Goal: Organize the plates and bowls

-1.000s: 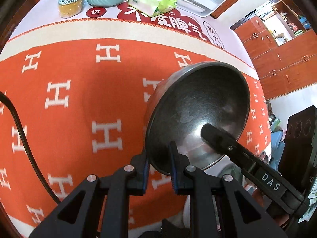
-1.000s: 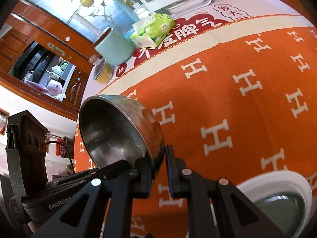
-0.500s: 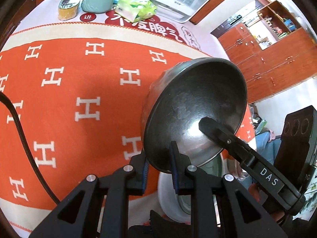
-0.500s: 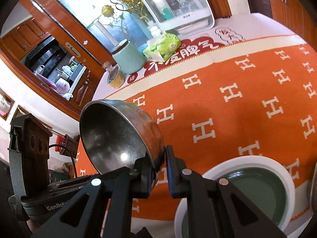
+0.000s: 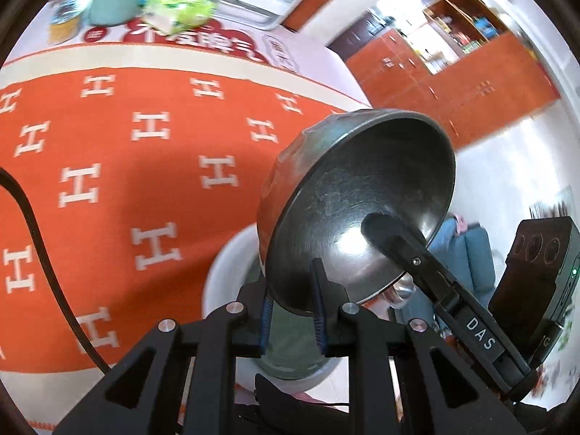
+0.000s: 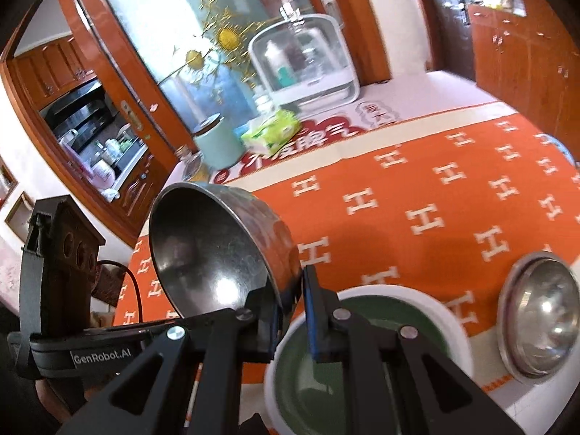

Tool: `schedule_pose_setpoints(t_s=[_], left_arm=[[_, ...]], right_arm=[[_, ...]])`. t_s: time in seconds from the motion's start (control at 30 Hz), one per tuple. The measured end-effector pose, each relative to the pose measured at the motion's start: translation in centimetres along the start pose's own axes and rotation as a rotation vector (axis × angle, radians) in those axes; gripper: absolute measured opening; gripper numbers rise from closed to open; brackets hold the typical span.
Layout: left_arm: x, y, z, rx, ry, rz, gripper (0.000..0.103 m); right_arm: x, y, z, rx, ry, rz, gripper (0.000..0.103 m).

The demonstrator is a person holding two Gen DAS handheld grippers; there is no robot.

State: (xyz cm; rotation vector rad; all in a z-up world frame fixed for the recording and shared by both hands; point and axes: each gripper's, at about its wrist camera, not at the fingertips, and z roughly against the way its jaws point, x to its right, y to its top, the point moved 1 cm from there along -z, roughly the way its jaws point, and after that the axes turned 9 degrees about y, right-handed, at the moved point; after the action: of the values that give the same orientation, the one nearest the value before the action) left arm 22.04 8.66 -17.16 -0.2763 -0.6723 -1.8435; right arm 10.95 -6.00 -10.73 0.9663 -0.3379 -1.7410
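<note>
Both grippers hold one steel bowl (image 5: 359,203) by opposite sides of its rim, tilted, above the table. My left gripper (image 5: 291,311) is shut on its near rim. My right gripper (image 6: 291,311) is shut on the rim of the same bowl (image 6: 203,253); its finger (image 5: 398,243) shows inside the bowl in the left wrist view. Below the bowl sits a white plate with a green centre (image 6: 366,330), also in the left wrist view (image 5: 221,282). A second steel bowl (image 6: 540,311) rests on the table right of the plate.
An orange tablecloth with white H marks (image 5: 108,181) covers the table. At the far edge stand a mint canister (image 6: 217,145), a tissue pack (image 6: 272,134), a jar (image 5: 63,21) and a white-framed clear box (image 6: 304,61). A black cable (image 5: 40,250) trails at left.
Both grippers have carried the steel bowl up and back toward the near table edge. The white plate and then the second steel bowl have come into view beneath.
</note>
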Motion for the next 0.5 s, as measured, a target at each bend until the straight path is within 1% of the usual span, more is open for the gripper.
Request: schedule_pose_setpoints(t_s=[0.27,0.5], left_arm=[[6.7,-1.1,-3.0,-0.080,-0.041,-0.154,0.017],[11.9,-2.5,-5.3,-0.136,-0.065,-0.253,0.017]], right_arm=[[4.4,-1.9,4.8,0.070,-0.117,-0.080,0.012],[8.4,-3.2,9.0,0.118,-0.186,-0.146,0.012]])
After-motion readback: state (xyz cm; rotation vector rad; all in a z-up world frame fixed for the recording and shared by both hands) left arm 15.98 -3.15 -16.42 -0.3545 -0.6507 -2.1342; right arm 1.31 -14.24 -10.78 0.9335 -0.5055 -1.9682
